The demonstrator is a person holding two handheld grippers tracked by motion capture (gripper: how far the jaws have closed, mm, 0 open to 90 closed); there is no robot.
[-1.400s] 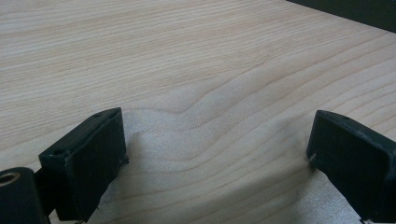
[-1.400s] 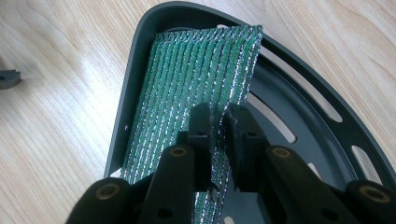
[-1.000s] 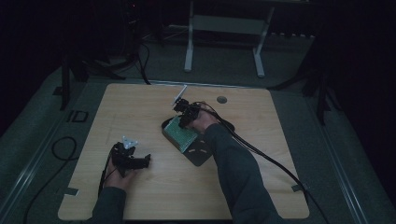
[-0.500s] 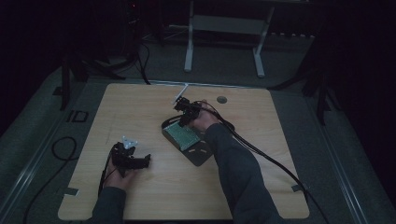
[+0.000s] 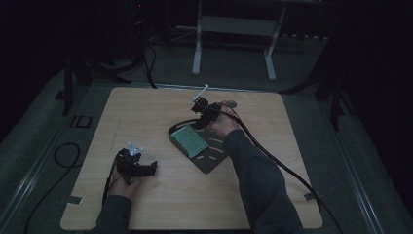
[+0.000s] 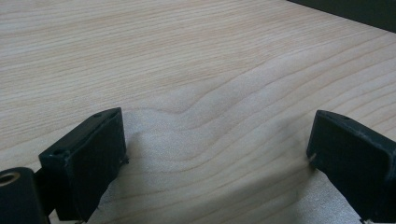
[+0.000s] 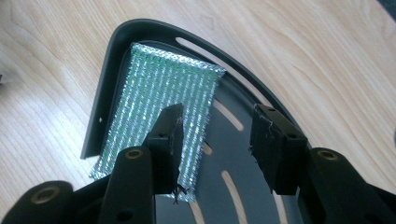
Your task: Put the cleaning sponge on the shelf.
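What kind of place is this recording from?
Likely a lab or data-collection room, not a home: a bare wooden table under a fixed overhead camera, cables trailing over grey carpet, a metal stand's white legs behind, dim surroundings.

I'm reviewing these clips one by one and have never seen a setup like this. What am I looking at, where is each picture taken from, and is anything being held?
No robot here: a person sits at a wooden table holding a hand-operated tool with tongs in each hand. The high view looks down from above the person's side. The other two pictures come from cameras riding on the tools, looking along their black jaws.

On the table lies a dark slotted tray with a green mesh pad resting on it, one end hanging over the tray's edge.

The right tongs hover over the tray; their jaws have just been opening, apart from the pad, holding nothing. The left tongs rest open over bare wood, also holding nothing.
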